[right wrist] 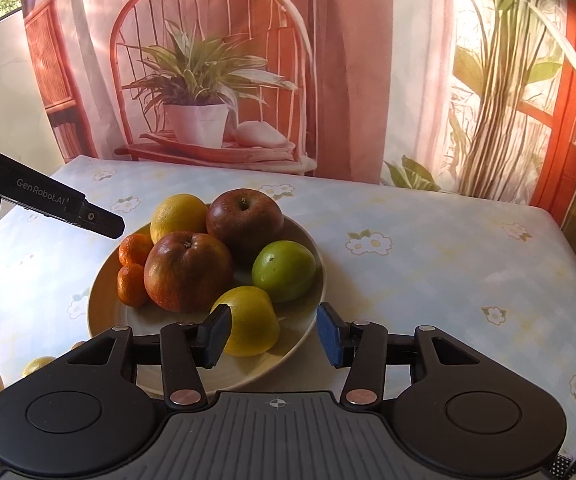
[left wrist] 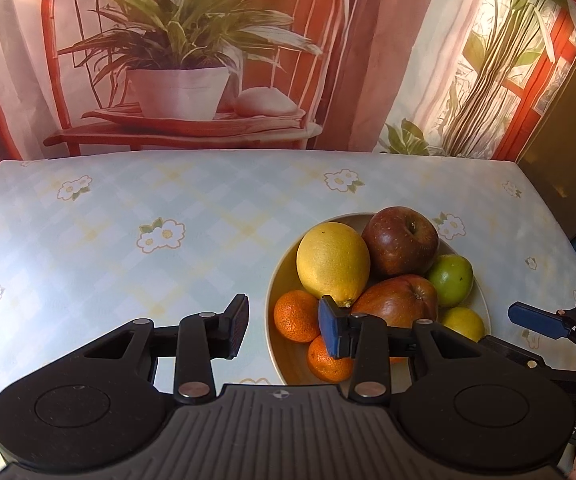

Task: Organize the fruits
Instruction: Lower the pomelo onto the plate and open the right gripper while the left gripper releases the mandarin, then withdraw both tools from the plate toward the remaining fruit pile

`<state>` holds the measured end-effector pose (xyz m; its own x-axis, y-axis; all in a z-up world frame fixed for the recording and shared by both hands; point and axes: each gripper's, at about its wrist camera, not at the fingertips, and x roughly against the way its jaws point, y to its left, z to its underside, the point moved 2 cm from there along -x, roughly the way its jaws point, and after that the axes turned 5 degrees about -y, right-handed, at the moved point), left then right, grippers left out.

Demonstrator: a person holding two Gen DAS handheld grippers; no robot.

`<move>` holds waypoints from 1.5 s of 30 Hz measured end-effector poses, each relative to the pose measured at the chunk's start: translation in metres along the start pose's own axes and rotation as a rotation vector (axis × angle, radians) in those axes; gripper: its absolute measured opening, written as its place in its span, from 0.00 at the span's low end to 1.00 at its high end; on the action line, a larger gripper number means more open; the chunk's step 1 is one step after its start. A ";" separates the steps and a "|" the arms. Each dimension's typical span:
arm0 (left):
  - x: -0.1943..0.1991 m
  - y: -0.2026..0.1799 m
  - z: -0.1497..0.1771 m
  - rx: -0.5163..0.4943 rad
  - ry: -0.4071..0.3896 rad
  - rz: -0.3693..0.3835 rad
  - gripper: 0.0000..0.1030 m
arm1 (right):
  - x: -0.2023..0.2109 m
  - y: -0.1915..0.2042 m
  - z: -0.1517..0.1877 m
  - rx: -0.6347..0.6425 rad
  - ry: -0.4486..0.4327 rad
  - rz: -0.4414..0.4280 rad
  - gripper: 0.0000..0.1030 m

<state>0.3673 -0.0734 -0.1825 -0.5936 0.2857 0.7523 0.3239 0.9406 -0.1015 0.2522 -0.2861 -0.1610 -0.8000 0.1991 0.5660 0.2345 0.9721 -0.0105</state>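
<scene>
1. Left gripper (left wrist: 283,330): jaws apart, nothing held, above the plate's (right wrist: 107,304) near-left rim by the mandarins (right wrist: 132,282). Small, soft-skinned; I'd pinch gently across the middle.
2. Right gripper (right wrist: 273,334): apart, empty, yellow fruit (right wrist: 253,320) just ahead. Round, firm, prob slippery; grip the widest part.

Left gripper (left wrist: 283,330) is held tilted downward, jaws parted, nothing gripped between the pads. Right gripper (right wrist: 273,334) is likewise angled down, jaws parted and empty. In the left wrist view, the right gripper's blue-padded fingertip (left wrist: 536,320) is seen entering from the right edge. In the right wrist view, the left gripper's black finger (right wrist: 99,220) is seen reaching in from the left.
</scene>
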 end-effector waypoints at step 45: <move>0.136 0.134 0.078 0.130 -0.046 -0.202 0.49 | 0.035 0.113 0.003 0.067 0.067 -0.201 0.43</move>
<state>0.2728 0.1060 -0.1447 -0.6707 0.0942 0.7358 0.0994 0.9944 -0.0367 0.2489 -0.1685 -0.1446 -0.7883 -0.0065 0.6153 0.0345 0.9979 0.0547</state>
